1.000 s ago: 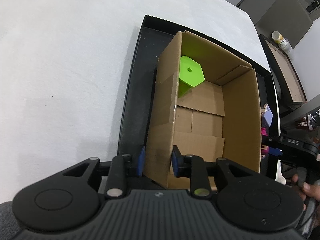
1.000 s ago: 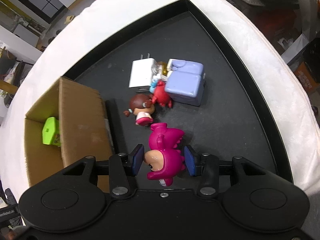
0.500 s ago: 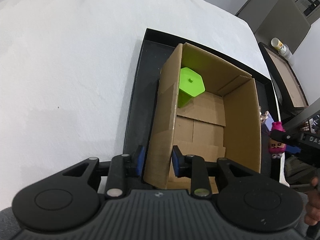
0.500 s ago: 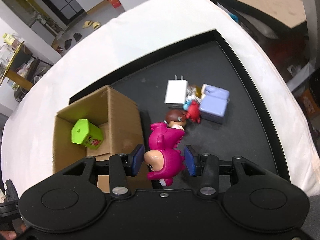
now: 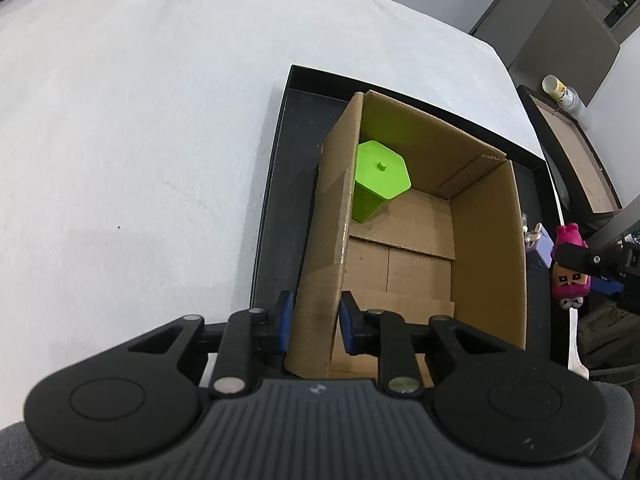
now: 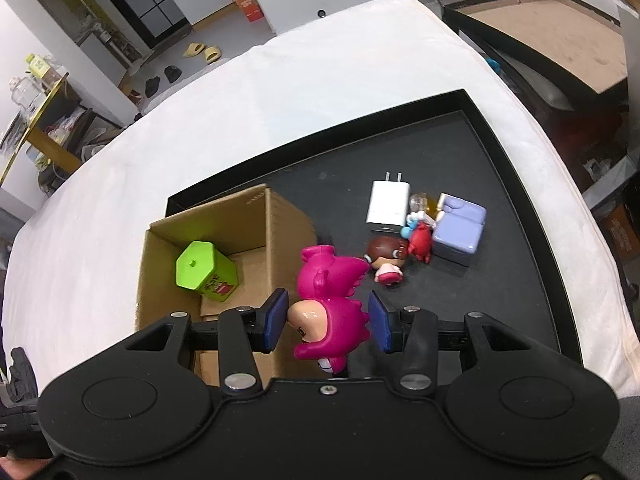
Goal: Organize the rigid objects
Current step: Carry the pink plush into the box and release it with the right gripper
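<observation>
Jaws: right gripper (image 6: 328, 322) clamps the pink figurine (image 6: 330, 304); left gripper (image 5: 314, 322), just closing, pinches the cardboard box (image 5: 490, 240) wall. I'd clear the rim before releasing.

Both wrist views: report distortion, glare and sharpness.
Left wrist view: fisheye bends the black tray edges; a thin glare line runs down the cardboard box wall; the box is sharp. Right wrist view: the same curving; soft highlights on the pink figure in the right tool; no motion blur.
</observation>
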Motion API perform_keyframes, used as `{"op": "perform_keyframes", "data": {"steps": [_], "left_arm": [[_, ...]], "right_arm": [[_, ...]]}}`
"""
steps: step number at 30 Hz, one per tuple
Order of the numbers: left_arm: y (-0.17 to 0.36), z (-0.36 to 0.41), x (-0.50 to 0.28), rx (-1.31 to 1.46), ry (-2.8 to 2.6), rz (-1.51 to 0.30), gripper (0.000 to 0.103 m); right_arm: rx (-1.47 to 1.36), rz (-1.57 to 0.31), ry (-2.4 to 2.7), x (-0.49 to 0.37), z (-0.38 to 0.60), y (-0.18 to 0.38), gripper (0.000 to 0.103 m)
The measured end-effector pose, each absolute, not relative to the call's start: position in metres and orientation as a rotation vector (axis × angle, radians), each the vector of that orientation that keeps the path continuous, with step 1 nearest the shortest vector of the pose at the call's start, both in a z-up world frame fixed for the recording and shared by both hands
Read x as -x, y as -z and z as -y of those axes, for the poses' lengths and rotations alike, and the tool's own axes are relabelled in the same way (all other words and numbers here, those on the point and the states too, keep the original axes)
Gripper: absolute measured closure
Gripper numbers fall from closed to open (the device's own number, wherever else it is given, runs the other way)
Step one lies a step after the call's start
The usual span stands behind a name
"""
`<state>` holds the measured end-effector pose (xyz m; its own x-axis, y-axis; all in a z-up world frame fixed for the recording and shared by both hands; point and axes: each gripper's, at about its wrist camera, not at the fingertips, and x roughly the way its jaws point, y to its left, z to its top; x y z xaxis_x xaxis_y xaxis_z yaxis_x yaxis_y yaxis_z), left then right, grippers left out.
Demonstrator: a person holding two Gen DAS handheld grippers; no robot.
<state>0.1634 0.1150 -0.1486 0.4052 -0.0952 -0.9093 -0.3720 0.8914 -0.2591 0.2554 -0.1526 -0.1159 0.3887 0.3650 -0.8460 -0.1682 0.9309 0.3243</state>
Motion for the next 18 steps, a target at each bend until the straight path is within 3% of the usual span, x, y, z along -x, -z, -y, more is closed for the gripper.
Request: {"op": "perform_keyframes", "data": {"steps": [18], "left_arm": [[0.157,-0.12,-0.166,0.507,-0.099,-1.184,0.081]], "right_arm": [[-0.112,-1.097,-0.445,-0.262,0.105,0.099,0.059]]}}
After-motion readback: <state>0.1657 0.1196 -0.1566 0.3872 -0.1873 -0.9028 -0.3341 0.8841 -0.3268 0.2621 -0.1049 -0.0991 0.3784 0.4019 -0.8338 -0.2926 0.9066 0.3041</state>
